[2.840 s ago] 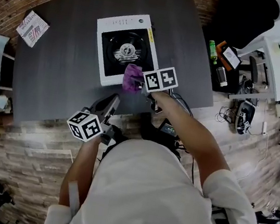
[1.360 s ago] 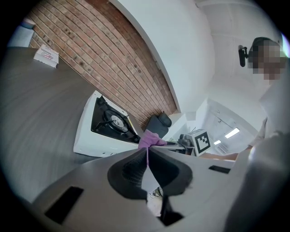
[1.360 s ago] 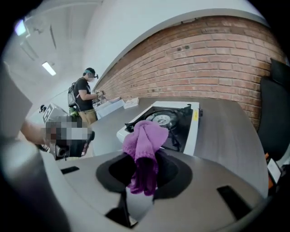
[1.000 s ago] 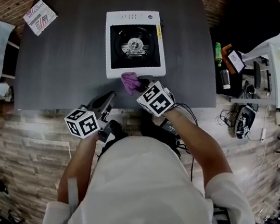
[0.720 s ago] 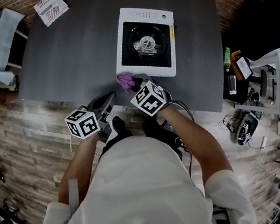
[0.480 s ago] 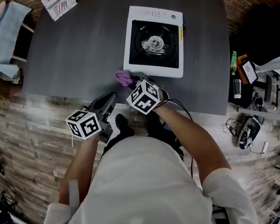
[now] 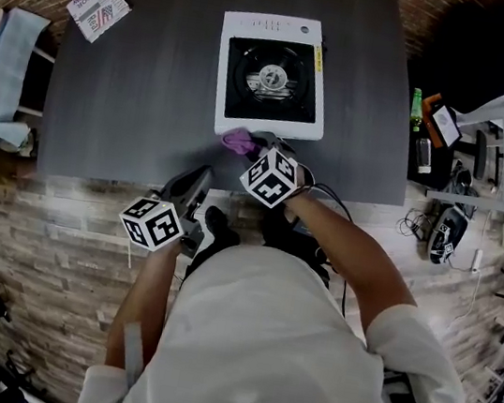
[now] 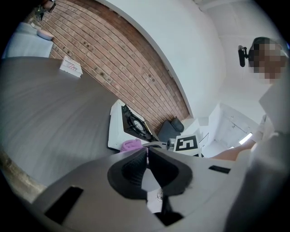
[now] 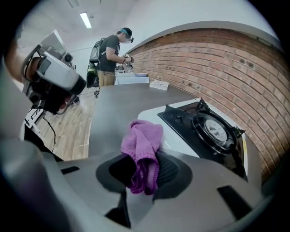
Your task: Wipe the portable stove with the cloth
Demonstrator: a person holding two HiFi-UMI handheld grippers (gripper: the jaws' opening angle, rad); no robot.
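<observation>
I am clamping my right gripper [image 9: 144, 168] tight on the purple cloth [image 9: 142, 144], which is bunching up out of the jaws at the near white edge of the portable stove [image 7: 272, 76] on the grey counter [image 7: 126, 100]. My left gripper [image 8: 147, 156] is hanging closed and empty by the counter's near edge

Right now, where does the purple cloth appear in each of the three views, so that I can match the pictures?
Head view: the cloth is at centre, at the stove's near edge.
Left gripper view: the cloth is low at centre, just above the shut left claw, before the stove.
Right gripper view: the cloth is at lower centre, pinched in the right claw.
Shared landmark: the white stove.
</observation>
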